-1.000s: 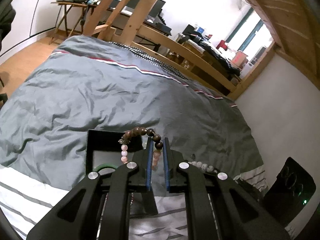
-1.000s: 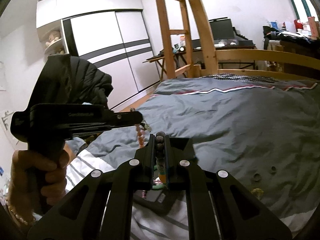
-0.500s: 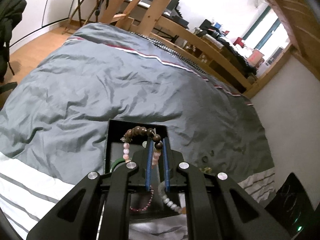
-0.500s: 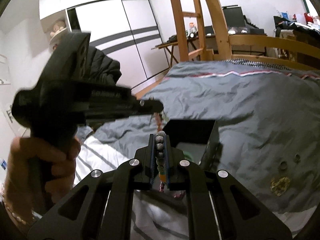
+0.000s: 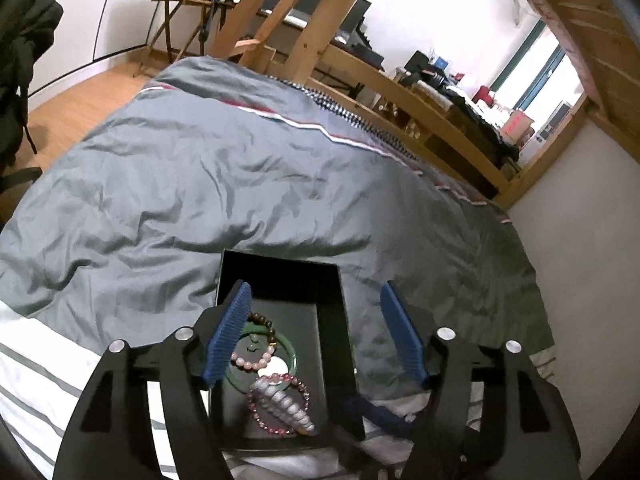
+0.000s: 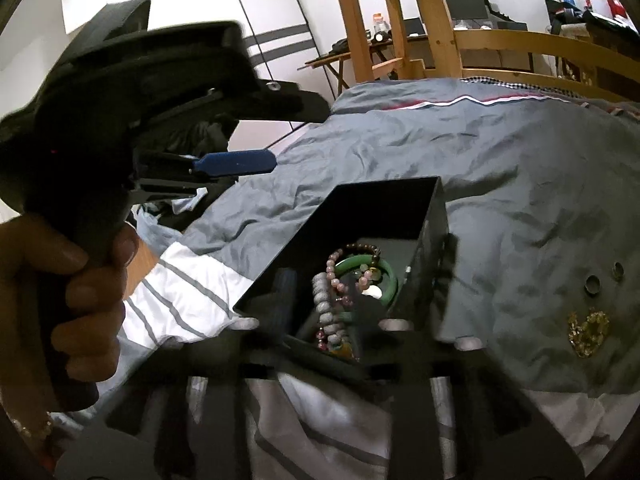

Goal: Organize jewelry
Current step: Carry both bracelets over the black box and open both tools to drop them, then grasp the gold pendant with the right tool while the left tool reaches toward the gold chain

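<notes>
A black open box point(image 5: 332, 344) point(image 6: 430, 216) stands on the grey duvet. Inside lie a green bangle point(image 6: 386, 272), a pink bead bracelet point(image 5: 250, 362), a brown bead bracelet point(image 5: 262, 320), a grey bead string point(image 5: 282, 402) and a dark red bracelet point(image 5: 306, 390). My left gripper point(image 5: 316, 332) is open above the box, empty. It also shows in the right wrist view point(image 6: 236, 162), held by a hand. My right gripper point(image 6: 352, 312) is blurred, its jaws spread wide around the box's near end, empty.
Two rings point(image 6: 592, 284) and a gold brooch point(image 6: 590, 332) lie on the duvet point(image 5: 200, 184) right of the box. A wooden bed frame and ladder point(image 5: 304, 28) stand behind. A white wall point(image 5: 592, 240) bounds the bed on the right.
Both grippers opened and let go of the bead strings, which now lie in the box. Both moved in over the box.
</notes>
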`<action>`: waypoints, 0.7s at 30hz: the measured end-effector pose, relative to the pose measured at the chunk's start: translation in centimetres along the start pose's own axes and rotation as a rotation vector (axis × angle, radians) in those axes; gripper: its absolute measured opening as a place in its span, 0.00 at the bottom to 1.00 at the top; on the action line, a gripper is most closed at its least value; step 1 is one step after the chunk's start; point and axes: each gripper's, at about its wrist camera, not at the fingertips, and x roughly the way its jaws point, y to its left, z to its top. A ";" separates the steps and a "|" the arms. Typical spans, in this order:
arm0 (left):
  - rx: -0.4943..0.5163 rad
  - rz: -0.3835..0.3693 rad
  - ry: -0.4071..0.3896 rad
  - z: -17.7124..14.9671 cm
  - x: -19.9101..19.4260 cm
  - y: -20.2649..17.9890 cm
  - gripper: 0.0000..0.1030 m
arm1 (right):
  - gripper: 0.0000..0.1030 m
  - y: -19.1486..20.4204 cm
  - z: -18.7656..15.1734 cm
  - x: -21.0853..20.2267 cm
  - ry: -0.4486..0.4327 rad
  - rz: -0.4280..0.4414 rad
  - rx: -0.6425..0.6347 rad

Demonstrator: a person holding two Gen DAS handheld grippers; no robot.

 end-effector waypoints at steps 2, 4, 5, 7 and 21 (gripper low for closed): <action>-0.006 -0.003 -0.007 -0.1 0.0 -0.1 0.78 | 0.85 -0.5 0.0 -1.0 -0.043 0.005 0.017; 0.001 -0.007 -0.004 -0.1 0.1 -0.4 0.80 | 0.85 -1.2 0.1 -1.9 -0.064 -0.017 0.025; 0.007 -0.010 -0.003 -0.2 0.2 -0.7 0.84 | 0.85 -1.6 0.1 -2.4 -0.068 -0.029 0.025; 0.018 -0.015 -0.004 -0.3 0.3 -1.3 0.85 | 0.87 -2.7 0.1 -3.3 -0.076 -0.059 0.031; 0.336 -0.021 0.059 -3.7 6.1 -12.2 0.88 | 0.90 -14.4 -2.3 -11.1 -0.103 -0.336 0.126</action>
